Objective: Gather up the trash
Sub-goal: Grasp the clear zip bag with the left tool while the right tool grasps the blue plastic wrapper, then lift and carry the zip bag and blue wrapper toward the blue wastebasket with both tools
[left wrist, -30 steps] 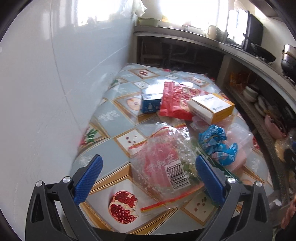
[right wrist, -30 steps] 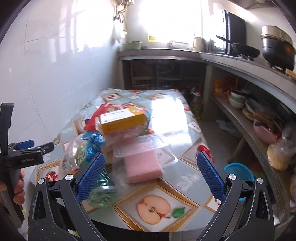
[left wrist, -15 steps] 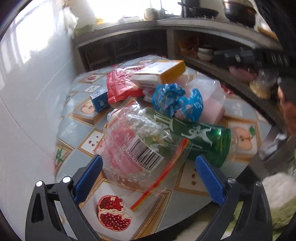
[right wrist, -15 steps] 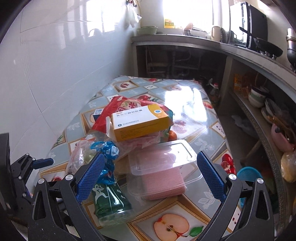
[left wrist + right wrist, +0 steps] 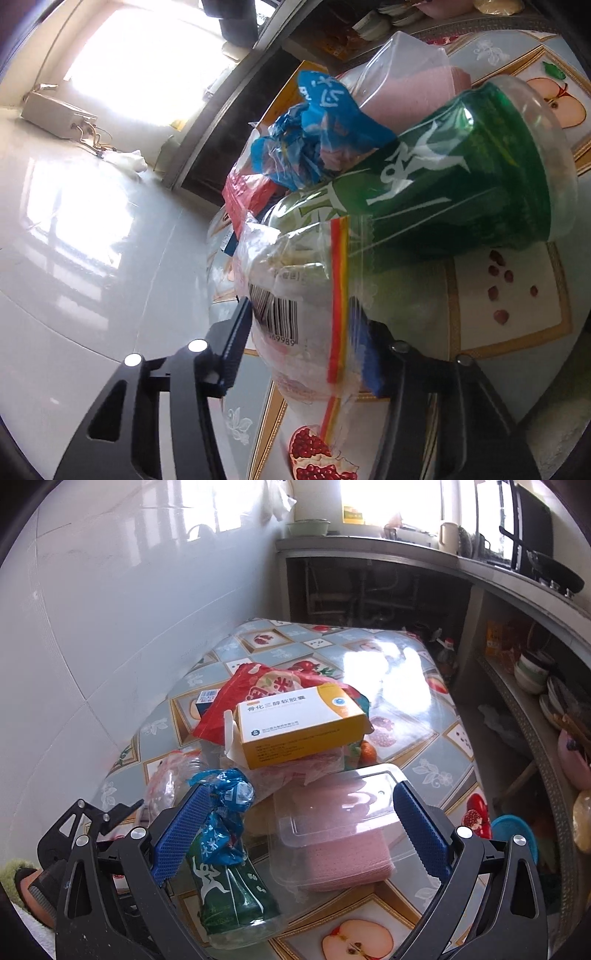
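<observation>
A clear zip bag [image 5: 295, 295] with a barcode label and a red-yellow strip sits between the pads of my left gripper [image 5: 303, 314]. Its jaws are closing and both pads touch the bag. Behind the bag a green plastic cup [image 5: 454, 177] lies on its side, with a crumpled blue wrapper [image 5: 314, 129] against it. My right gripper [image 5: 301, 794] hangs open over the pile, above a clear lidded box [image 5: 332, 834] with a pink sheet inside. The cup [image 5: 229, 878] and the wrapper [image 5: 225, 794] lie by its left finger.
A yellow-and-white medicine box [image 5: 299, 720] rests on a red bag [image 5: 236, 698], with a small blue box [image 5: 207, 698] beside it. The fruit-patterned table [image 5: 369, 653] stands against a white tiled wall [image 5: 92, 627]. Shelves with bowls [image 5: 532, 672] run along the right.
The left gripper has rolled, dropped onto the clear bag and narrowed its jaws around it. The right gripper has moved closer over the pile, still wide open.
</observation>
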The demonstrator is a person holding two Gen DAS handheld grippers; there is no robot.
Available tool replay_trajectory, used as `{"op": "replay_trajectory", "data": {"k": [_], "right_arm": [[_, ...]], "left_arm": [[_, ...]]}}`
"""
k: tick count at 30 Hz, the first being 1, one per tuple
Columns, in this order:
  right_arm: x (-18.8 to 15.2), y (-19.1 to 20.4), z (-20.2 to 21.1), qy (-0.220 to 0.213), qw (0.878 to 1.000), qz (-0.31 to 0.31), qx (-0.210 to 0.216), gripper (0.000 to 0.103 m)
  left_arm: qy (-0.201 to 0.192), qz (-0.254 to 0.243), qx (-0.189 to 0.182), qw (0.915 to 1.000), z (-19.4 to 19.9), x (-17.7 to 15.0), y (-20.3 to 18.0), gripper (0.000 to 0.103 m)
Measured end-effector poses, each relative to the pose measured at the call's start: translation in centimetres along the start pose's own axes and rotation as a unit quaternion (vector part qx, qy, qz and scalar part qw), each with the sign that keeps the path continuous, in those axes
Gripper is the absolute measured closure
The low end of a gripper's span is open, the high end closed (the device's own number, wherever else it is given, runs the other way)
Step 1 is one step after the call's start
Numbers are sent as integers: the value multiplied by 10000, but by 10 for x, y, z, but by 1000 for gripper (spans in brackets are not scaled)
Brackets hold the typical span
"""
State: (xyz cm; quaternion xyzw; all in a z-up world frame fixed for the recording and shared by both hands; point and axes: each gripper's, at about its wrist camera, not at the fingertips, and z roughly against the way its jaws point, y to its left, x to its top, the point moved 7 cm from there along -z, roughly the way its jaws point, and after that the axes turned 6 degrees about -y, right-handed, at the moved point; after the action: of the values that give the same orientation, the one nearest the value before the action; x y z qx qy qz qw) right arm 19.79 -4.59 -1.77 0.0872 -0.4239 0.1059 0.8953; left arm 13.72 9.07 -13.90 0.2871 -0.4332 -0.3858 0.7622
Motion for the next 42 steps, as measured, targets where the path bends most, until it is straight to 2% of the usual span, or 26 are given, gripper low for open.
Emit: {"op": "replay_trajectory", "data": {"k": [3,8,9,12,15,18,22,24,26,28,30,34,37,42], "right_arm": [[-1,11,-5,68,9998,84,193,9],[-6,31,-17,308,9979,206,540,23],[-7,34,-20,368,9973,221,590,27],[-13,41,-30,590,9954,225,723,36],[-17,43,-40,799,9937,200,764,46],[-21,42,-47,959,9924,154,749,53],[-23,41,-52,1091,9913,170,711,57],[-25,39,-55,1169,9907,163,682,59],[-27,38,-56,1240,9898,151,687,61],[-29,38,-57,1302,9889,152,703,62],[-31,40,-56,1357,9880,162,722,63],[-35,39,-52,1427,9870,204,706,66],[-41,37,-55,1551,9851,136,733,75],[-45,38,-59,1633,9836,98,764,83]], "left_arm": [[-34,144,25,9999,-3,3,12,67],[-63,552,129,9984,1,5,40,85],[-55,668,139,9977,1,4,47,92],[-28,1116,131,9937,2,0,71,96],[-21,1797,55,9837,1,-4,99,97],[-29,2593,-61,9658,-2,-8,127,98],[-57,3686,-418,9286,-5,-16,154,99],[-94,4087,-618,9105,0,-20,157,99],[-121,4491,-884,8890,2,-24,163,99],[-141,4753,-1040,8736,5,-27,163,99],[-174,4913,-1121,8635,8,-30,163,99],[-258,5008,-1174,8572,13,-32,164,99],[-258,4973,-1206,8588,10,-27,158,99],[-305,4940,-1208,8605,13,-27,157,99]]}}
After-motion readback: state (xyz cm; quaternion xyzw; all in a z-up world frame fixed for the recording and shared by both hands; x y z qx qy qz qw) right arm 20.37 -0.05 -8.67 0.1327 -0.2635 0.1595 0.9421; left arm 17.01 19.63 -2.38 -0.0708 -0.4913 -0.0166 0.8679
